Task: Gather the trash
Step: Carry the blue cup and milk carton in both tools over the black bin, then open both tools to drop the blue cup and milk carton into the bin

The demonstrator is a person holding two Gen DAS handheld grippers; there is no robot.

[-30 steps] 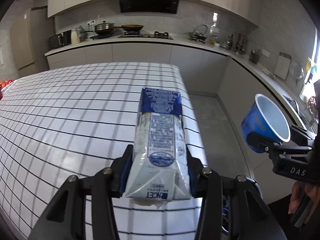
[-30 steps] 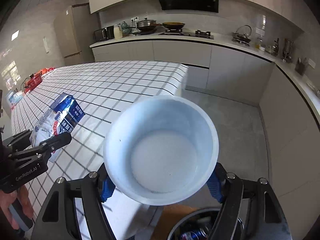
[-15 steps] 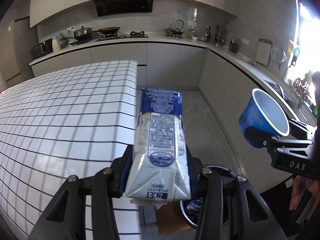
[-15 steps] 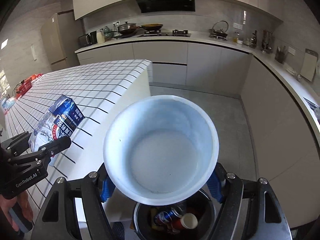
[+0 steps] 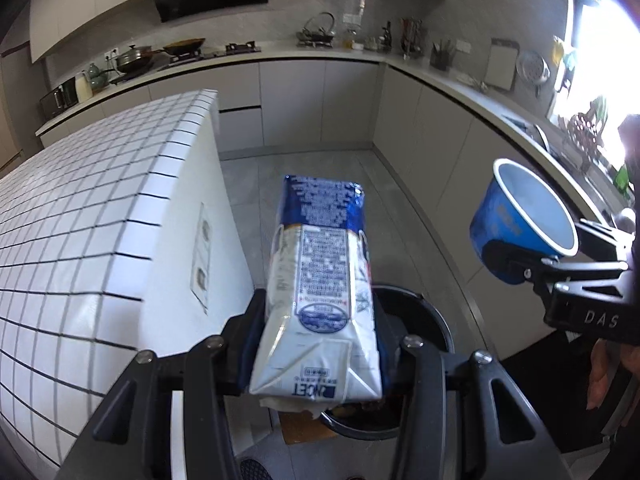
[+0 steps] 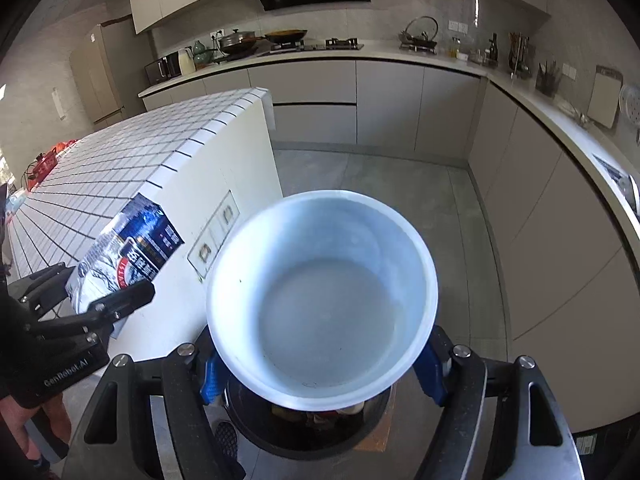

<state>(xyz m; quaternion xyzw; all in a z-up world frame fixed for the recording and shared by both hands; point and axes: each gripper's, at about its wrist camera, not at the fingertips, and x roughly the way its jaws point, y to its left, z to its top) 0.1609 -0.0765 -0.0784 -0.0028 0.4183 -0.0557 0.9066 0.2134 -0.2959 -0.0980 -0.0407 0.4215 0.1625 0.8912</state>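
Trash goes in pairs: the left gripper (image 5: 318, 344) has its jaws closed on the sides of a blue-and-white milk carton (image 5: 320, 280), holding it lengthwise, bottom end toward the camera, above the floor just past the end of the white tiled counter (image 5: 100, 216). Under the carton sits a dark round trash bin (image 5: 424, 320) with scraps inside. The right gripper (image 6: 320, 364) has its jaws pressed against a blue paper bowl (image 6: 320, 304), its pale inside empty and facing the camera, held directly over the same bin. Grey cabinets (image 6: 392, 108) line the far walls.
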